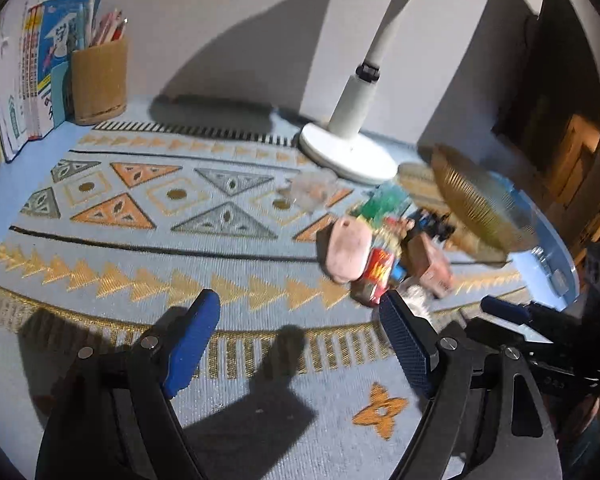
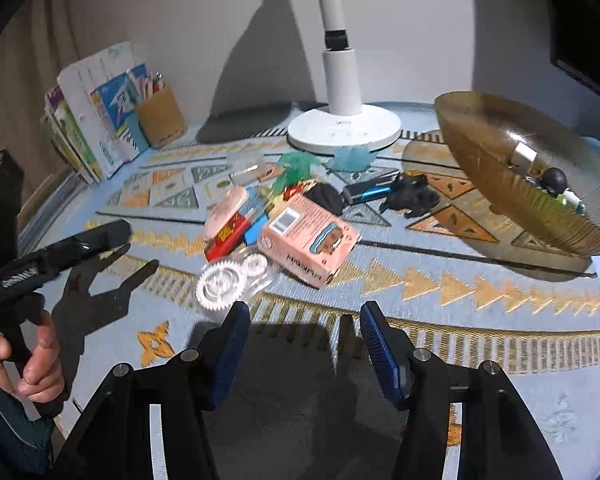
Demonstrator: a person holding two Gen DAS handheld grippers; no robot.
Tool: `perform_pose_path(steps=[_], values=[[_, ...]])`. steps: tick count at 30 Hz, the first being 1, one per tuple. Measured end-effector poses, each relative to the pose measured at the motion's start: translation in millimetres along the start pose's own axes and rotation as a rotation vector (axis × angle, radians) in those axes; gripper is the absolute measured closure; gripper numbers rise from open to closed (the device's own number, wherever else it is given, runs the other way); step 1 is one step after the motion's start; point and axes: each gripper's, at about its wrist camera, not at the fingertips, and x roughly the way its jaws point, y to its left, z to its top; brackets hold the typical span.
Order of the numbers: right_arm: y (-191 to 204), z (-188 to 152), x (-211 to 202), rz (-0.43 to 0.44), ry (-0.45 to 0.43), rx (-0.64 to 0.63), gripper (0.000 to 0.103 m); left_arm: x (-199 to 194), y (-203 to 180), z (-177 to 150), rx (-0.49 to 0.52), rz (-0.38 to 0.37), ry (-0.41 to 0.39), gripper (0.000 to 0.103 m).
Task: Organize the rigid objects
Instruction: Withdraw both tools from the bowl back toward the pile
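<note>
A heap of small objects lies mid-table on a patterned cloth: a pink box (image 2: 310,242), a red box (image 2: 226,236), white plastic gears (image 2: 220,282), a pink oval piece (image 2: 224,210), a blue-black stick (image 2: 366,192), a black lump (image 2: 410,198). The same heap shows blurred in the left wrist view, with the pink oval piece (image 1: 346,254) and red box (image 1: 374,274). My right gripper (image 2: 304,344) hovers open just short of the gears and pink box, nothing between its fingers. My left gripper (image 1: 300,340) is open over bare cloth, left of the heap.
A gold ribbed bowl (image 2: 532,184) holding a few items stands at the right. A white lamp base (image 2: 344,126) sits behind the heap. Books (image 2: 96,120) and a pencil cup (image 2: 162,116) stand at the back left. A hand (image 2: 28,364) holds the left gripper's handle.
</note>
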Motion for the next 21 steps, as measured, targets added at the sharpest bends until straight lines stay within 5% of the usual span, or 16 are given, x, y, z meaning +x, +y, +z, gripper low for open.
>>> perform_pose_path(steps=[10,14,21], values=[[1,1,13,0.046,0.091,-0.018,0.047,6,-20,-3,0.118,0.094,0.053,0.022],[21,16,1,-0.047,0.088,-0.183,0.047,19,-33,12,0.231,0.181,0.087,0.022],[-2,47,11,-0.111,0.072,-0.185,0.047,56,-22,40,0.213,0.115,0.162,0.023]])
